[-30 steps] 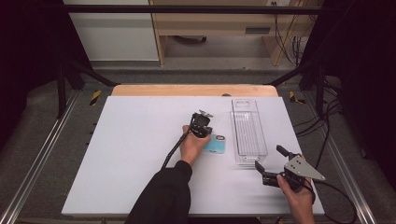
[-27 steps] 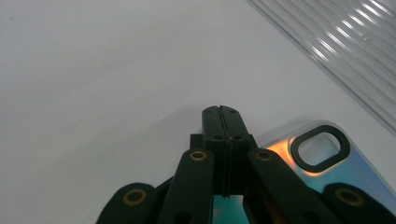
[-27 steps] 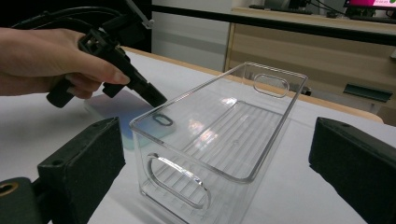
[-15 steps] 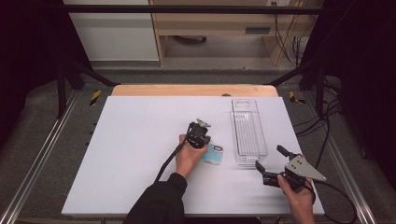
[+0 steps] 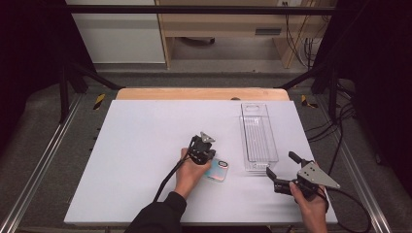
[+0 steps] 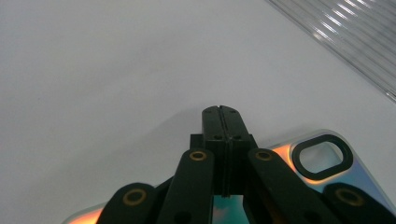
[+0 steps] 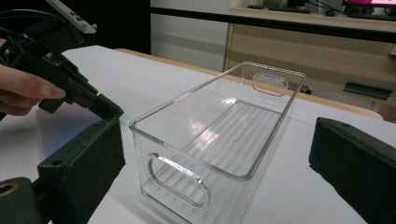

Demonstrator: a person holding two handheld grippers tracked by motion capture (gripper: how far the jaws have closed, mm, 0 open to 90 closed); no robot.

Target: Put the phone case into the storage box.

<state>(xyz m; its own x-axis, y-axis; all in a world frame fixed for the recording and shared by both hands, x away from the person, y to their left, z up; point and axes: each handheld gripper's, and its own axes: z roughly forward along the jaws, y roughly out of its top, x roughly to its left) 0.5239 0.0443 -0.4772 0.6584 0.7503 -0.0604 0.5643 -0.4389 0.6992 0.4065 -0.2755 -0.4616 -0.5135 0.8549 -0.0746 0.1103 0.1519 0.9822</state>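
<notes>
Now the left gripper (image 5: 210, 160), jaws pressed together, rests just over the phone case (image 5: 218, 170) lying beneath it

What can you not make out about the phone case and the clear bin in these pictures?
- Phone case: its left part is covered by the left hand-held gripper in the high view; the left gripper view cuts it at the bottom edge.
- Clear bin: its near end runs behind the right hand-held gripper's own jaw in the right gripper view.
</notes>
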